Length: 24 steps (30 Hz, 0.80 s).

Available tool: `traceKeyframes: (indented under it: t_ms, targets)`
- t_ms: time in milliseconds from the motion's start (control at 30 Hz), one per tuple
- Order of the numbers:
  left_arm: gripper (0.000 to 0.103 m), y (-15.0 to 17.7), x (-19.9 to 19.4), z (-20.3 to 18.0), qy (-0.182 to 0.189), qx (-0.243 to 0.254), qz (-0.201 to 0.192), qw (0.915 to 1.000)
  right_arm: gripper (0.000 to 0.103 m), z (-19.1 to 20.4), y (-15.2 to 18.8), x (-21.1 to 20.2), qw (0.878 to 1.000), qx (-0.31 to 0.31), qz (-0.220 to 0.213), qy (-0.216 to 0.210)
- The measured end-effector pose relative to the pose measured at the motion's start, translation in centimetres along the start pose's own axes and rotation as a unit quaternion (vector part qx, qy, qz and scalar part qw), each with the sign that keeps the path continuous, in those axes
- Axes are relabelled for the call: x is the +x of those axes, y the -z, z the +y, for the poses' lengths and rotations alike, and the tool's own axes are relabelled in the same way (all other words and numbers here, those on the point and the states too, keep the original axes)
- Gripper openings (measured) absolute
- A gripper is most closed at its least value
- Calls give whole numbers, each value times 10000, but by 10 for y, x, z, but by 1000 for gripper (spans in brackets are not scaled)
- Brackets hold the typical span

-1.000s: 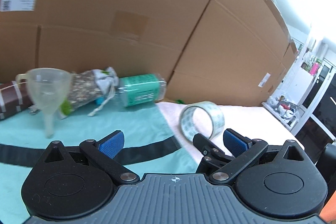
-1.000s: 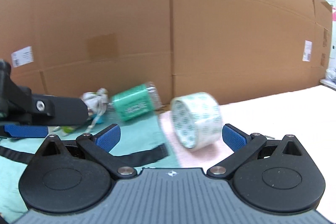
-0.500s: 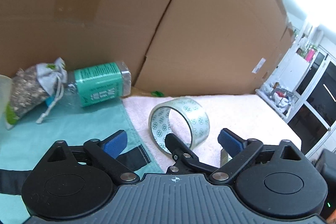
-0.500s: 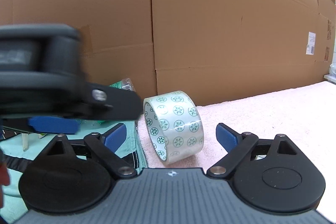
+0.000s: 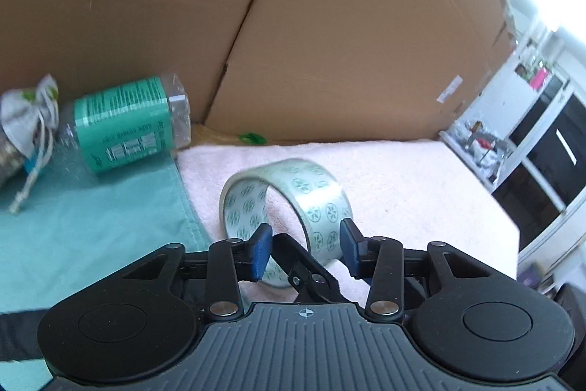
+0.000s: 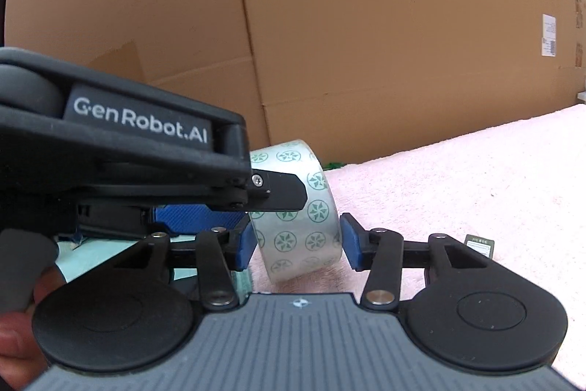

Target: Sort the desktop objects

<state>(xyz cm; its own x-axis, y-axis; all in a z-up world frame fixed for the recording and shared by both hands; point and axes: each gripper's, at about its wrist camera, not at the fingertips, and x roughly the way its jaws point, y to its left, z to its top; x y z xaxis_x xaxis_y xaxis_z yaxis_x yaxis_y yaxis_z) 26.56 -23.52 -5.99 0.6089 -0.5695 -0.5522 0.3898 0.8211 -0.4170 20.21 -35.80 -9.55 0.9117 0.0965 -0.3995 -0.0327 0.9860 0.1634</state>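
Note:
A roll of clear tape with green flower prints (image 5: 293, 204) stands on edge on the pink towel (image 5: 403, 178). My left gripper (image 5: 304, 250) has its blue pads narrowed around the roll's near wall, one pad inside the ring. A black finger of the right gripper also reaches in there. In the right wrist view the tape (image 6: 300, 226) sits between my right gripper (image 6: 296, 244) pads, which are close on both sides. The left gripper body (image 6: 128, 149) crosses in from the left, over the roll.
A green-labelled clear bottle (image 5: 128, 127) lies on the teal cloth (image 5: 91, 226) at left, beside a tied pouch (image 5: 25, 134). Cardboard boxes (image 5: 329, 24) form a wall behind. A small dark card (image 6: 479, 244) lies on the towel at right.
Both grippers have moved in on the tape roll and their jaws have narrowed around it. The left gripper now reaches into the ring; the funnel has left the left wrist view.

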Motion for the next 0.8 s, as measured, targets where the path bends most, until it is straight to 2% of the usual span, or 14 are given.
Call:
traceKeyframes:
  t_ms: [67,200,300,333,367,467,567,633,667,733,800]
  targets:
    - [33,3,-16,-2,-51,114,-91,9999,52,10,0,-13,9998,-163,-83,-62]
    - [33,17,-59,11,-49,-119,-122,9998,48,38,6,-41,9978,-561,16,-348]
    - [36,40,-96,28,-178,-338,-125,9992,47,66,23,-63,9934,-920,185,-656]
    - [43,49,-108,34,-233,-433,-146,9987,48,75,30,-70,9915,-1024,229,-769]
    - [44,58,-121,41,-235,-558,-207,9979,48,86,38,-80,9895,-1169,166,-829]
    - [55,86,-160,59,-405,-933,-318,9943,49,114,60,-104,9816,-1363,347,-1293]
    - [70,109,-194,74,-720,-1062,-401,9909,50,146,82,-130,9672,-1679,483,-1843]
    - [74,120,-214,82,-886,-1161,-466,9882,56,169,93,-139,9580,-1860,513,-2123]
    - [78,124,-224,86,-957,-1186,-512,9870,64,167,91,-139,9557,-1900,467,-2200]
    - [82,131,-242,93,-1095,-1255,-561,9844,69,189,73,-130,9513,-1979,439,-2321]
    - [86,138,-261,100,-1232,-1317,-632,9816,69,196,76,-142,9478,-1984,459,-2453]
